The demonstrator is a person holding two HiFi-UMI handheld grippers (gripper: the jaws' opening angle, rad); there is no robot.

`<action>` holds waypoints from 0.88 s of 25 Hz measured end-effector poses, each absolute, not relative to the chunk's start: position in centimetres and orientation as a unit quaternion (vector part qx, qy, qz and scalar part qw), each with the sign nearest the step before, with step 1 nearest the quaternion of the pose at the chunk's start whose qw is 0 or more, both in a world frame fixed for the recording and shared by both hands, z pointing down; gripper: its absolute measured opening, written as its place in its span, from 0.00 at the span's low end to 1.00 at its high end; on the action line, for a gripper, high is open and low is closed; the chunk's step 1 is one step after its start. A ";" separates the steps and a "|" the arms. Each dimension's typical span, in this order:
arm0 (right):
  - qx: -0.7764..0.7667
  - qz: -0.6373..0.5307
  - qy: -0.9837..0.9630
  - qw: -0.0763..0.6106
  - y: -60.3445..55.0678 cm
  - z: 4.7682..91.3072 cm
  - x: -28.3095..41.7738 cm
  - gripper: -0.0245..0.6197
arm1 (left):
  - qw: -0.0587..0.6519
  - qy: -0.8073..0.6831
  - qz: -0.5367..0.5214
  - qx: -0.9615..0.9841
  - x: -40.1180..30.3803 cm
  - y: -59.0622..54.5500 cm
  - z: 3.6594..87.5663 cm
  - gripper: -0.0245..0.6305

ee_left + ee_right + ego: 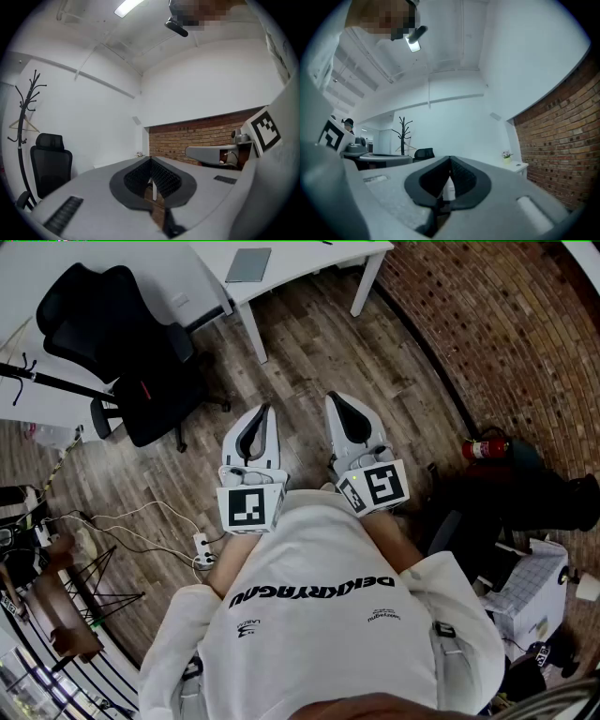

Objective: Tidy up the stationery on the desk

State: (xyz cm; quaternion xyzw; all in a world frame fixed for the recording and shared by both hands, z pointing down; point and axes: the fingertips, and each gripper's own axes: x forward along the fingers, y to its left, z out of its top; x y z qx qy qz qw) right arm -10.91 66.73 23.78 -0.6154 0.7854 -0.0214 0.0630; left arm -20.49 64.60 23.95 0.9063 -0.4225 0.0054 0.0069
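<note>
The left hand-held gripper (263, 412) and the right hand-held gripper (332, 399) are held level side by side, jaws pressed together with nothing between them, while a grey pad (248, 264) is seen lying on the white surface (309, 261) well ahead of both, with a black chair (122, 343) ahead-left of the left one.

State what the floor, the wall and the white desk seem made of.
Floor: wood or wood-look planks, matt, showing grain and seams. Wall: red-brown brick, rough, with mortar lines. Desk: smooth white surface, perhaps laminate or painted; unclear.
</note>
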 end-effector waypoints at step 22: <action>-0.618 -0.038 0.781 0.075 71.2 25.9 -3.2 0.04 | -0.002 -0.425 0.044 0.904 -13.1 69.2 27.2 0.04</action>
